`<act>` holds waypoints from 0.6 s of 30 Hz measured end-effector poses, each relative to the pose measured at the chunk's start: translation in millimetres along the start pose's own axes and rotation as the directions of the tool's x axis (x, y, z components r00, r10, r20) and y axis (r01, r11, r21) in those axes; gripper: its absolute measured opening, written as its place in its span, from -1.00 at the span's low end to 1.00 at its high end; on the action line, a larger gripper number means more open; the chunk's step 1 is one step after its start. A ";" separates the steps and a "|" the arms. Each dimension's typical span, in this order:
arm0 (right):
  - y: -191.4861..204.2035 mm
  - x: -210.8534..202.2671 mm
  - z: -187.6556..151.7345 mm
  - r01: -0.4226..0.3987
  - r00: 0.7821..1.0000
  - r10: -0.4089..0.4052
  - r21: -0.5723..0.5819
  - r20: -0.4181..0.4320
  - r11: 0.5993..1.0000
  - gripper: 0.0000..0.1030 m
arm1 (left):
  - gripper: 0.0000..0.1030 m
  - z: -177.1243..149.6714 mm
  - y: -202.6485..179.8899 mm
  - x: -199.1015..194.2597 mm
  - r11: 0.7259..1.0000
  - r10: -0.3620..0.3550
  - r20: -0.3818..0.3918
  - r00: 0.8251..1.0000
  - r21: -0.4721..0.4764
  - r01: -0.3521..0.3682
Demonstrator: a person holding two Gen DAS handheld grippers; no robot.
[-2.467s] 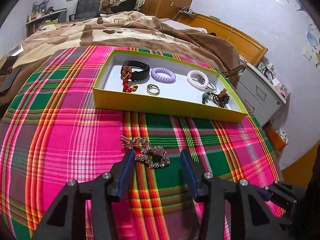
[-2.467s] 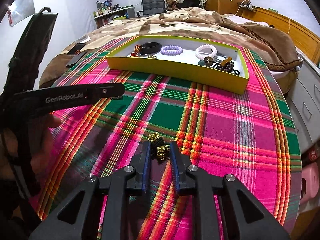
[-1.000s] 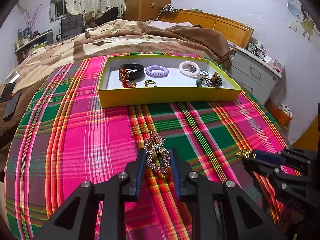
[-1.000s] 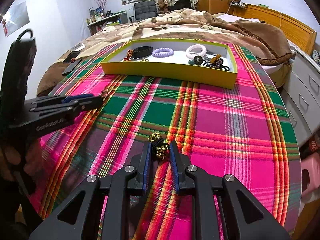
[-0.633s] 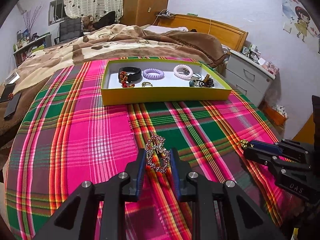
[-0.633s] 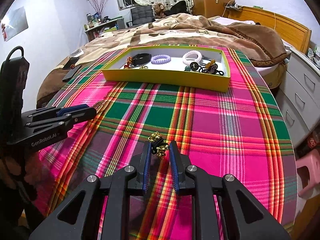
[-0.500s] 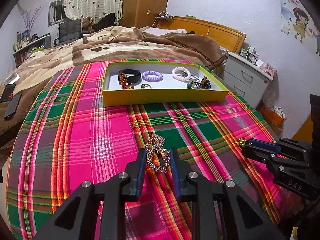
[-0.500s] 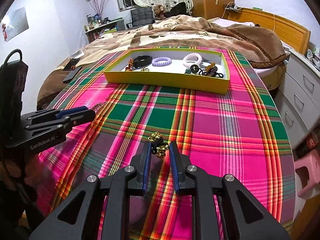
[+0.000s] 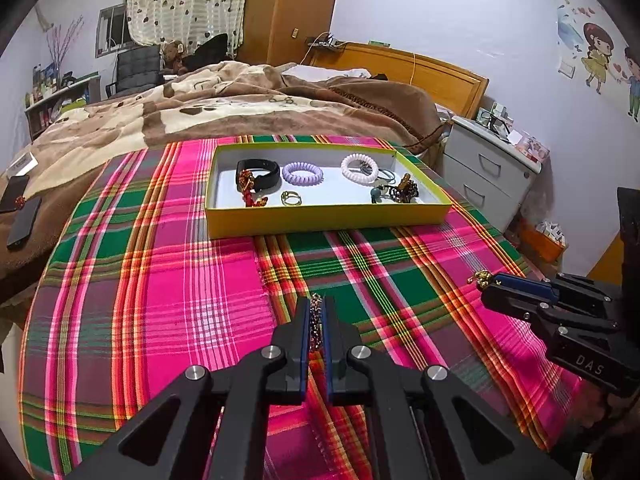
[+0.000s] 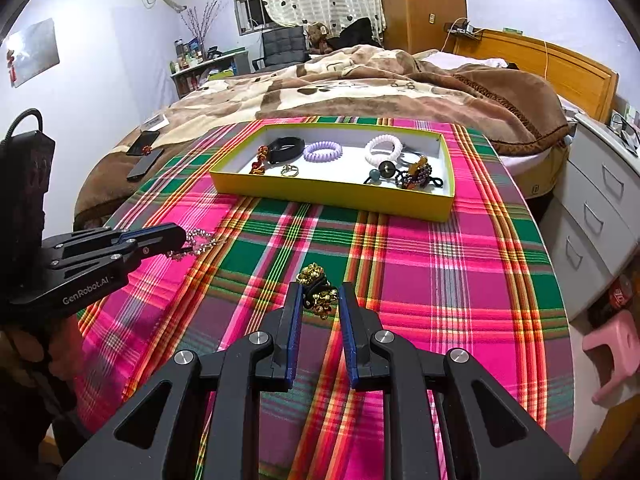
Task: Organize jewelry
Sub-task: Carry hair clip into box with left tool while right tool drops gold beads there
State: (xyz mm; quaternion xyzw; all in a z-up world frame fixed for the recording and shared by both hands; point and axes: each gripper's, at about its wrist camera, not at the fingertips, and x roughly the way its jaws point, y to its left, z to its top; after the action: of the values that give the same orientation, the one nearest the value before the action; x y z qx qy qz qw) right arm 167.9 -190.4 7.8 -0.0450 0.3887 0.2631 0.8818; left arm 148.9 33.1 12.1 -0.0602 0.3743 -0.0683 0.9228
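On the left, the left gripper (image 9: 316, 312), whose jaws have just been closing, pinches a sparkly rhinestone chain (image 9: 316, 322) above the plaid cloth (image 9: 160, 300). To the right, the right gripper (image 10: 319, 300) clamps a black hair tie with gold bells (image 10: 316, 286). Both seem ready for carrying to the far yellow tray (image 10: 332, 194), which needs a gentle forward reach, then release.

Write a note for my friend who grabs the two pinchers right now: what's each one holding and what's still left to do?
Left gripper: jaws just closed, now pinching the sparkly rhinestone piece.
Right gripper: shut on the gold bead hair tie.
Both are held above the plaid cloth, short of the yellow tray.
Done: black band, purple coil tie, white coil tie, ring and other pieces already lie in the tray.
Left: carry both held pieces to the tray and release them.
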 end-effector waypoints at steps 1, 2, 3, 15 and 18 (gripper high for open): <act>0.0 0.5 -0.9 0.000 1.000 0.000 -0.001 -0.002 1.000 -0.63 | -0.91 0.0 -0.3 -0.5 1.000 -0.003 0.001 1.000 0.001 0.003; -0.3 1.7 -1.2 0.000 1.000 0.000 -0.001 -0.005 1.000 -0.63 | -0.91 -0.3 0.2 -0.2 1.000 -0.004 0.002 1.000 0.001 0.004; -0.4 2.1 -1.4 0.000 1.000 0.000 0.000 -0.006 1.000 -0.63 | -0.91 -0.1 0.0 -0.5 1.000 -0.005 0.004 1.000 0.001 0.005; -5.0 -1.3 18.3 0.010 0.999 -0.010 -0.010 0.030 1.000 -0.64 | -0.91 26.6 -6.6 -7.3 0.999 -0.019 0.058 0.998 0.027 0.017; -8.9 -1.9 28.2 0.011 0.999 -0.011 -0.010 0.046 1.000 -0.63 | -0.91 39.8 -9.9 -7.5 0.999 -0.020 0.078 0.997 0.044 0.017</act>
State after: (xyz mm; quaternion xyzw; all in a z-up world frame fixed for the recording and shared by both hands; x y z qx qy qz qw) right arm 189.9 -190.8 27.6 -0.0455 0.3667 0.2611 0.8918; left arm 170.5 27.0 47.2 -0.0462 0.3357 -0.0825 0.9372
